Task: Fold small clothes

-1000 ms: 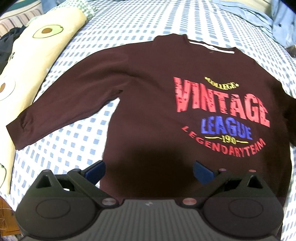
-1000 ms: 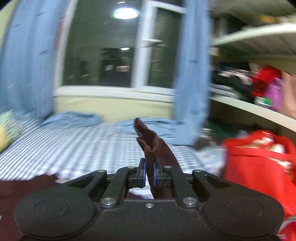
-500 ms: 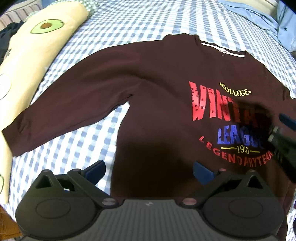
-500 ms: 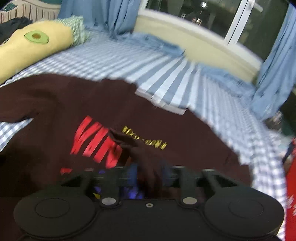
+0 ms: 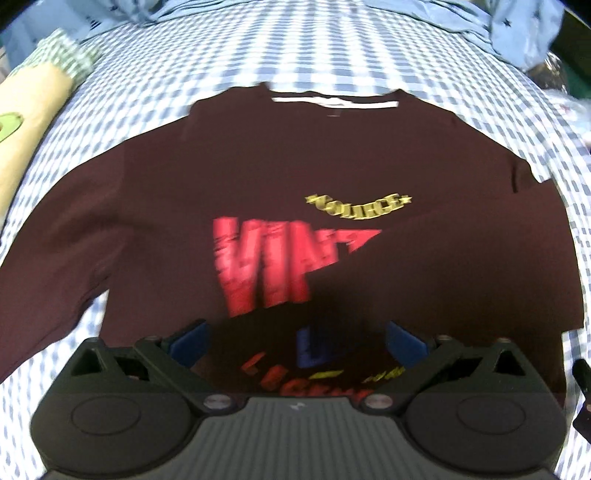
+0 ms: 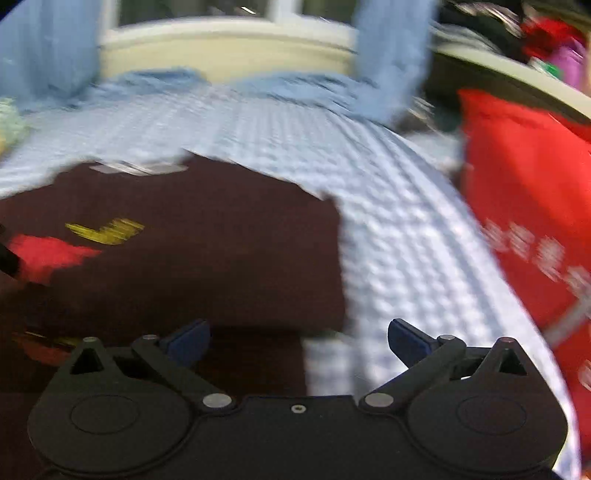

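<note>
A dark maroon sweatshirt [image 5: 258,177] with red, yellow and blue print lies flat on the checked bedsheet [image 5: 295,48]. Its right sleeve [image 5: 461,258] is folded across the chest and hides half the lettering. The left sleeve [image 5: 48,266] still stretches out to the left. My left gripper [image 5: 295,341] hovers open over the lower print, nothing between its blue pads. In the right wrist view the sweatshirt [image 6: 207,251] fills the left half. My right gripper [image 6: 299,341] hangs over its right edge, jaws opening wide and empty.
A cream avocado-print pillow [image 5: 26,122] lies along the left edge of the bed. Light blue bedding [image 5: 517,33] is bunched at the far side. A red bag [image 6: 524,206] stands to the right of the bed, with shelves behind it.
The right gripper carried the right sleeve over the chest, let it go and opened. The left gripper moved right, toward the middle of the sweatshirt.
</note>
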